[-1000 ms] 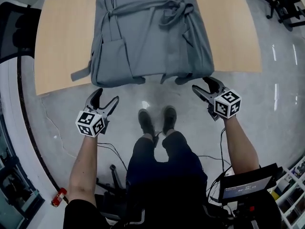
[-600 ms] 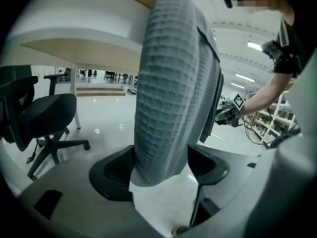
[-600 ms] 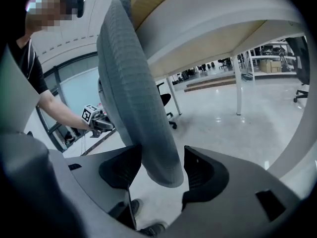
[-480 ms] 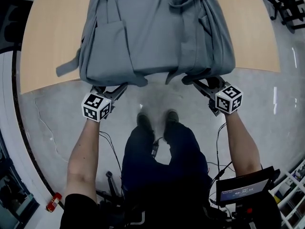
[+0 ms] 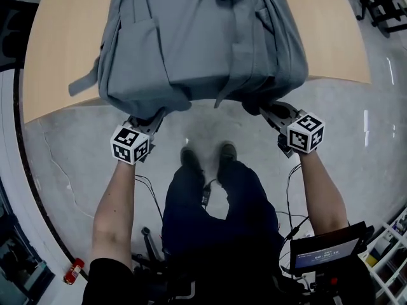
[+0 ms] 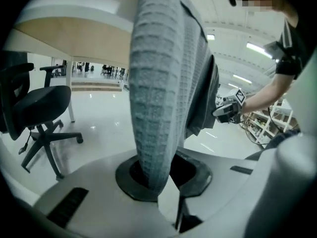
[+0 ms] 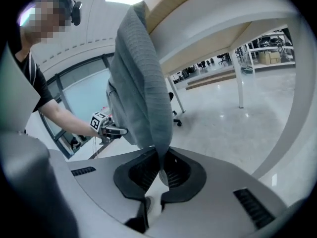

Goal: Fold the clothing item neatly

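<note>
At table edge: left tool, right tool just clamped robe hem; chair nearby.

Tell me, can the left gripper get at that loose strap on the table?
Probably not yet: the left gripper has just closed on the robe hem and must let go first; otherwise the strap lies uncovered nearby.

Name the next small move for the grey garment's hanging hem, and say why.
Probably lift both corners and fold the hem up over the garment. The left gripper and right gripper have just closed their jaws on that hem, which hangs off the table.
</note>
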Available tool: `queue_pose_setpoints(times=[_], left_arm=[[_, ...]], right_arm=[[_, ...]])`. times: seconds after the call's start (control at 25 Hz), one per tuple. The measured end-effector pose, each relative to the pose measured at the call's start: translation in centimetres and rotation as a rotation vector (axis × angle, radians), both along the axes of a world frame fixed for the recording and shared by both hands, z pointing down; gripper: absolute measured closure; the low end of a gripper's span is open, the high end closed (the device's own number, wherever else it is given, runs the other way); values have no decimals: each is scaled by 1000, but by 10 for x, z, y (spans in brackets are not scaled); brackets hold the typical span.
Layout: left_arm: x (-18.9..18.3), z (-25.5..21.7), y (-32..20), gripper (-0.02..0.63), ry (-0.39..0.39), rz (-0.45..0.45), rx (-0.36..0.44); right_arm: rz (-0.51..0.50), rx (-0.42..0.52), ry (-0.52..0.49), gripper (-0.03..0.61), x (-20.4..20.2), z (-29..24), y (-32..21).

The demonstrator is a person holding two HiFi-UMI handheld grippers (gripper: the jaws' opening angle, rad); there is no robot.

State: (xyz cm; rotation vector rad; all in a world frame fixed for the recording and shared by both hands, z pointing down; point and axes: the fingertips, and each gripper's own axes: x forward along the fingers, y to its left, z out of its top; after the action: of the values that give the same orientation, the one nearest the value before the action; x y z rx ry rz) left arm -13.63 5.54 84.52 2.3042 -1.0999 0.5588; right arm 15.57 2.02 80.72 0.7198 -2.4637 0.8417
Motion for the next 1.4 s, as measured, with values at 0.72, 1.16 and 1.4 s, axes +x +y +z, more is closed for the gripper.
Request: queue_pose_setpoints(times=[0.72, 1.16, 1.4], left_arm=[[23, -260, 157, 588, 267, 79, -240], [-15, -415, 74, 586, 361, 94, -352], [-37, -452, -14, 586, 360, 92, -295]], right_arm=[[-43, -132, -73, 558, 0, -242, 90], [103, -8, -179, 558, -8, -397, 6], [194, 25, -226, 558, -23, -418, -68]])
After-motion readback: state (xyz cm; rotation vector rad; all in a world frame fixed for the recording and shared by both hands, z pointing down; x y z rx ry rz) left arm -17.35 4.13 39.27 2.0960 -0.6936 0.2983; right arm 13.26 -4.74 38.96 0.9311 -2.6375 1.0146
